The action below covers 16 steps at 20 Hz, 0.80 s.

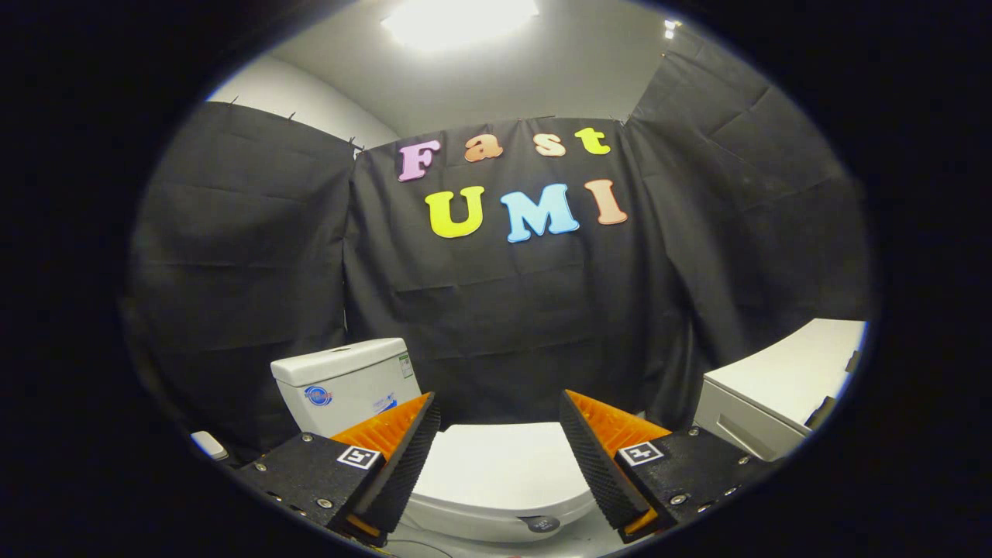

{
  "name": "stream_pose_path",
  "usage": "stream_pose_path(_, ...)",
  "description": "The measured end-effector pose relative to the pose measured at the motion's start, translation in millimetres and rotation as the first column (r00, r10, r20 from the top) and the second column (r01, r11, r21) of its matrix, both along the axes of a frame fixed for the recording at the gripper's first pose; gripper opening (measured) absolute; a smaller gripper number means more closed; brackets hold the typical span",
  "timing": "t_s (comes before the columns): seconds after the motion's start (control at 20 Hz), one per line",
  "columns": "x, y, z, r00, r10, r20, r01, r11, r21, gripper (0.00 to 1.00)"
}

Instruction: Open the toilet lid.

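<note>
A white toilet stands below and ahead of me, its flat lid point(496, 469) lying closed on the bowl. Its white tank point(345, 384) rises beyond the left finger, against the black cloth wall. My gripper point(500, 411) hovers above the lid with its orange-and-black fingers point(403, 442) spread wide apart and nothing between them. The lid shows in the gap between the fingers and is not touched by either. A small dark round part point(541, 524) sits at the lid's near edge.
A white cabinet or counter point(783, 387) with a drawer front stands to the right of the toilet. A small white object point(209, 444) lies low on the left beside the tank. Black cloth closes the booth behind and on both sides.
</note>
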<state>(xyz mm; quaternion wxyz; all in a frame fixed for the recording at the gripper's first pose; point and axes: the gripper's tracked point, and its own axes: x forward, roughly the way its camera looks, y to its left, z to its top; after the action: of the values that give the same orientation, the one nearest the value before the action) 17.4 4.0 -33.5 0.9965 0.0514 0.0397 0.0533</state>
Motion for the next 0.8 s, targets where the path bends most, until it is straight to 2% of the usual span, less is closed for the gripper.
stream_pose_path(0.45, 25, -16, -64, 0.980, 0.057, -0.191, -0.027, 0.987, 0.157, 0.95)
stream_pose_path(0.8, 33, -23, -133, 0.926, 0.133, -0.353, -0.034, 0.962, 0.273, 0.96)
